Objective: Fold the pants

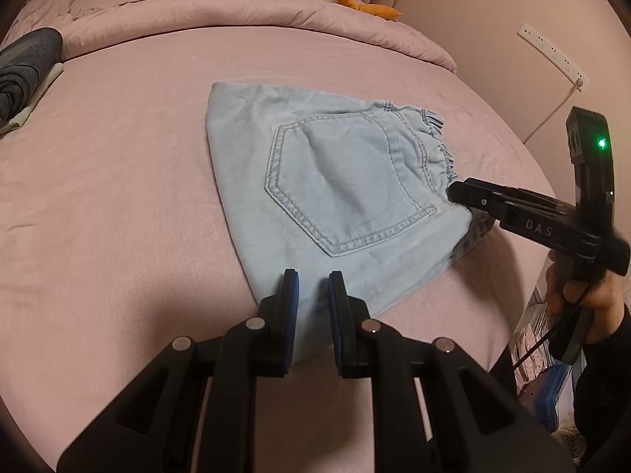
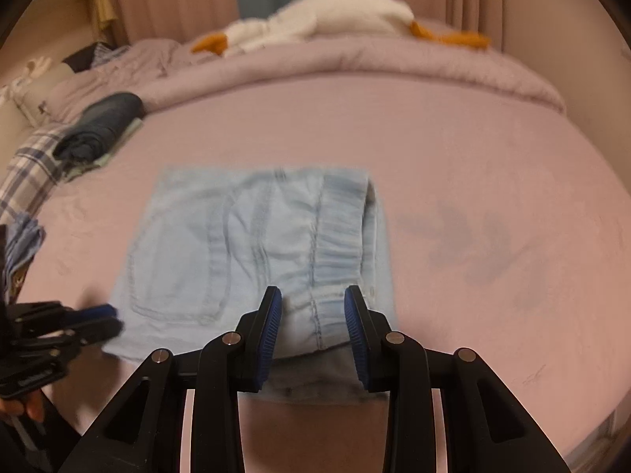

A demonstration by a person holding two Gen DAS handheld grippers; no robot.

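My pants (image 1: 327,193) lie folded small near the front edge of the bed (image 1: 118,197). They are soft and floppy. I should pinch the thick waistband. My left tongs (image 1: 313,282) and right tongs (image 2: 313,299) are apart, holding nothing.

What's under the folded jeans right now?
The folded jeans lie flat on the pink bedsheet; only sheet shows around them. Lower denim layers peek out at the waistband end, but anything beneath the stack is covered.

Matt denim pants (image 1: 335,181), stitched seams
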